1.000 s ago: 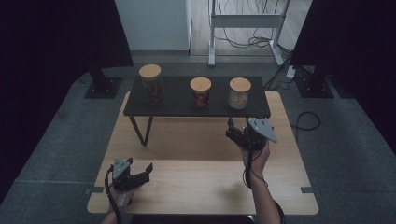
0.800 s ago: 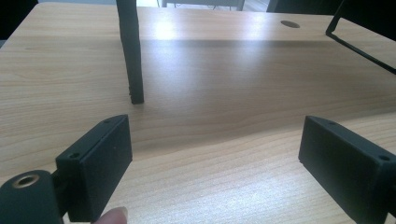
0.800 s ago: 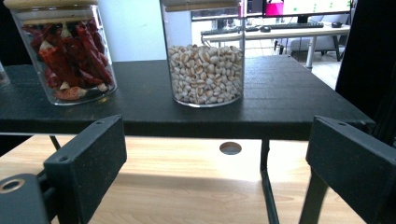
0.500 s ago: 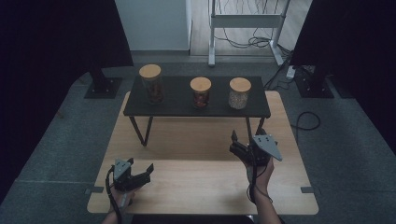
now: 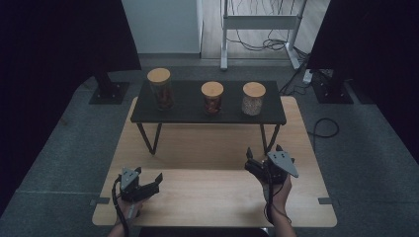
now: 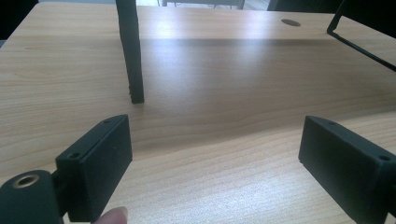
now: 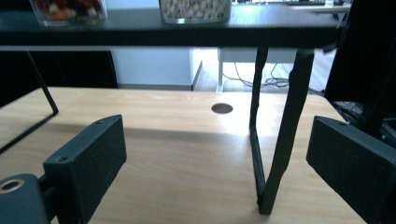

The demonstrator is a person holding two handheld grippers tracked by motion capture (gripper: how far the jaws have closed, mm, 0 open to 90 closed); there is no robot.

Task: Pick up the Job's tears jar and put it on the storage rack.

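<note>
Left gripper (image 5: 148,183) fingers spread wide, empty; right gripper (image 5: 263,157) fingers likewise, above table (image 5: 207,197).

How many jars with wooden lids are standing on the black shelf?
3, in a row on the black shelf: the tall jar at its left end, the jar with reddish contents in the middle, and the jar with pale contents towards the right. None seems hidden.
</note>
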